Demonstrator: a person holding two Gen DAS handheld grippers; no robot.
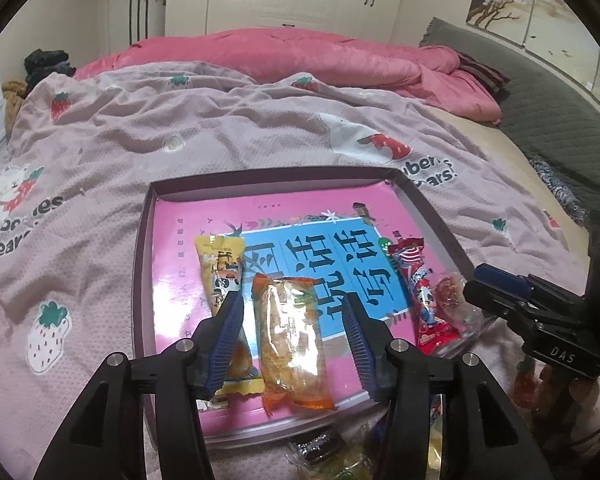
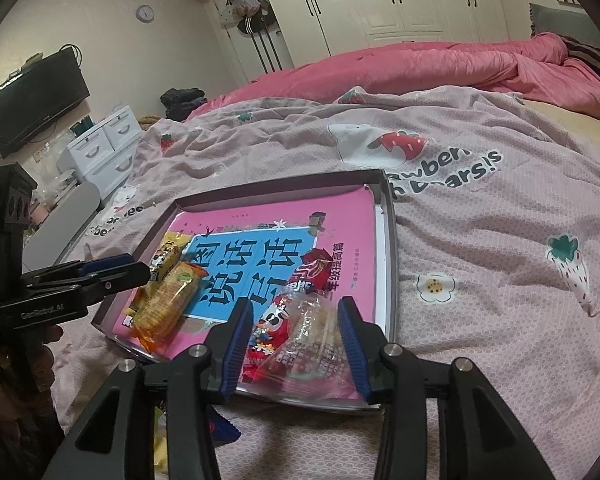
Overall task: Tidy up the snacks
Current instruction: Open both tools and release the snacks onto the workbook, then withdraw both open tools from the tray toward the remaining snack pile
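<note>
A shallow pink box tray (image 1: 268, 204) (image 2: 388, 240) lies on the bed. In it lie a yellow snack pack (image 1: 220, 264) (image 2: 166, 256), an orange snack pack (image 1: 292, 336) (image 2: 168, 300), a red snack pack (image 1: 424, 296) (image 2: 272, 320) and a clear-wrapped snack (image 1: 450, 292) (image 2: 312, 340). My left gripper (image 1: 292, 304) is open, its fingers on either side of the orange pack, above it. My right gripper (image 2: 296, 312) is open, its fingers on either side of the clear-wrapped snack; it also shows in the left wrist view (image 1: 500, 280).
Loose snacks (image 1: 320, 448) (image 2: 160, 440) lie on the pink strawberry blanket (image 1: 140, 140) in front of the tray. A pink duvet (image 1: 300, 56) is heaped at the far side. White drawers (image 2: 100, 152) and a TV (image 2: 32, 100) stand left of the bed.
</note>
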